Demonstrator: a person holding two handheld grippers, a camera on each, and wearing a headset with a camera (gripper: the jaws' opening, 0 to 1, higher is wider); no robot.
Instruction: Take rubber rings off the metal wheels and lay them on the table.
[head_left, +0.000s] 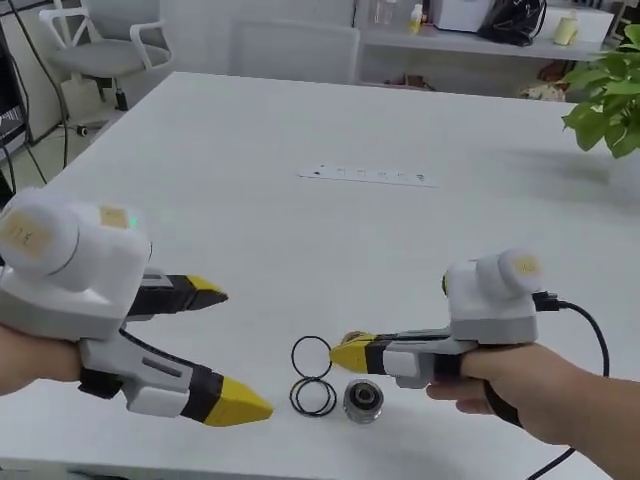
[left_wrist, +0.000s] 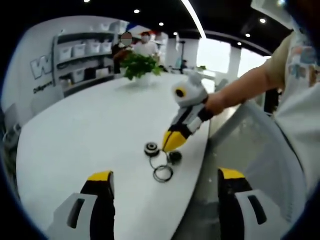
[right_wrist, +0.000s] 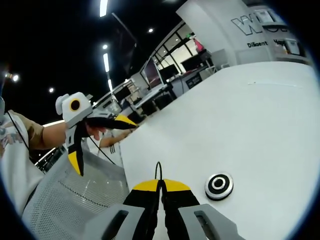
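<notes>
We look down on a white table (head_left: 300, 230) with a small round metal wheel (head_left: 363, 398) near its front edge, and we place everything else from that wheel. Just left of the wheel lie two thin black rubber rings (head_left: 313, 414), overlapping and flat on the table. Just beyond that pair sits a third thin black rubber ring (head_left: 293, 357). The right gripper (head_left: 340, 353), with yellow-tipped jaws pressed together, reaches in just beyond the wheel and appears to pinch the near rim of this third ring. In the right gripper view the ring rises as a fine black loop from between the closed tips. We cannot tell whether it rests on the table or hangs clear. The left gripper (head_left: 225, 350) hovers well left of the wheel, jaws wide apart and empty. A second metal wheel (left_wrist: 151, 148) sits on the far side of the right gripper's tip. We cannot tell whether either wheel has a ring on it. We judge the rings to be very light, soft and floppy, and best pinched at a single spot on the rim. The wheel looks hard, dense and smooth, and it would likely skid or roll, so we would grip it across its sides.
</notes>
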